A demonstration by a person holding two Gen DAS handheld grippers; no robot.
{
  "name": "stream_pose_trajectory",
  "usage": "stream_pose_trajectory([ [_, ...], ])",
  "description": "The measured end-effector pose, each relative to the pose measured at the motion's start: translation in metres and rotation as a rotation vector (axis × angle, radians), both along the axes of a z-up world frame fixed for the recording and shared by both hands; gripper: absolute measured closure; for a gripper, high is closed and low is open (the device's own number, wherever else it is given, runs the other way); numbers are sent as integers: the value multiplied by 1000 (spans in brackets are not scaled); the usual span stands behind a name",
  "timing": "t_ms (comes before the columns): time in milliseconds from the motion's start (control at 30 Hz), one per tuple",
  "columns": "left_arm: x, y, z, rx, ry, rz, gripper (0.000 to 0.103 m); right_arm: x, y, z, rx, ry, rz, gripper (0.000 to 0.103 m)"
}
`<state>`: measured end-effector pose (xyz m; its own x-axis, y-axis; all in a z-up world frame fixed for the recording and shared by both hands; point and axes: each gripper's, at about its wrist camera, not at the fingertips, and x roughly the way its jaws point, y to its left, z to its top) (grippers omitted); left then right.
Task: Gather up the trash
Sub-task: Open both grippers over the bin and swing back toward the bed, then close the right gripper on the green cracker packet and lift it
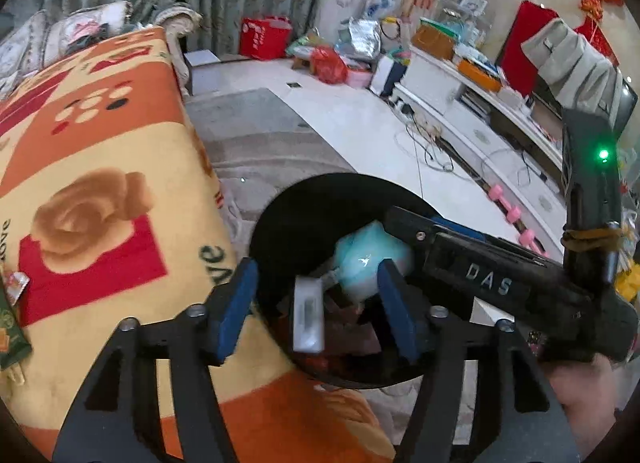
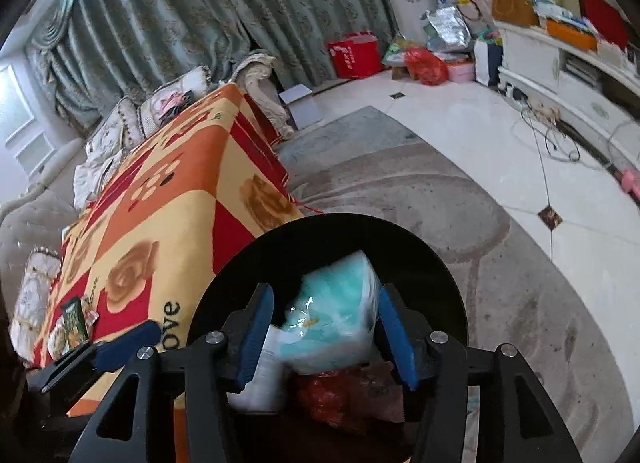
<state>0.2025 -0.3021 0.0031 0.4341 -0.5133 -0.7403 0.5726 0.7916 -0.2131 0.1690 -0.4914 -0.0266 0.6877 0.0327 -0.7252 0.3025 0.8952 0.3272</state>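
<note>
A black round trash bin stands on the floor beside the blanket-covered table. It shows in the right wrist view too. My left gripper is open above the bin, and a white wrapper is in the air between its fingers, untouched. My right gripper is open over the bin, with a teal-and-white plastic pack loose between its blue pads. The same pack shows in the left wrist view, under the right gripper. Red and pink wrappers lie deeper in the bin.
The table carries an orange, red and yellow blanket, with a green snack packet and small wrappers on its near end. A grey rug and white tile floor surround the bin. A white TV cabinet and cables stand right.
</note>
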Motion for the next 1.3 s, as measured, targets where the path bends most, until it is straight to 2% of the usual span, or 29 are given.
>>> stream_pose_trajectory([
  [167,-2,38,7,-16,-4,86,41,0,2,6,0,-21,-21,48],
  [333,-16,106,15,-15,-52,184,41,12,35,18,25,-70,49,48],
  [433,-24,158,15,6,-83,275,41,21,76,24,48,-102,163,46],
  [633,-42,258,5,35,-127,467,41,44,179,26,112,-154,471,44],
  [767,-46,296,-11,79,-146,539,41,58,238,22,114,-165,623,43],
  [867,-46,311,-27,62,-111,546,41,71,271,15,67,-152,683,42],
  [933,-47,316,-28,15,-96,533,41,80,289,7,45,-125,718,42],
  [1167,-45,319,-30,-26,-56,537,41,95,319,-6,-25,-70,793,42],
  [1267,-41,322,-29,-52,-37,550,41,97,324,-9,-41,-56,807,55],
  [1300,-42,324,-28,-56,-34,552,41,97,322,-8,-34,-62,805,64],
])
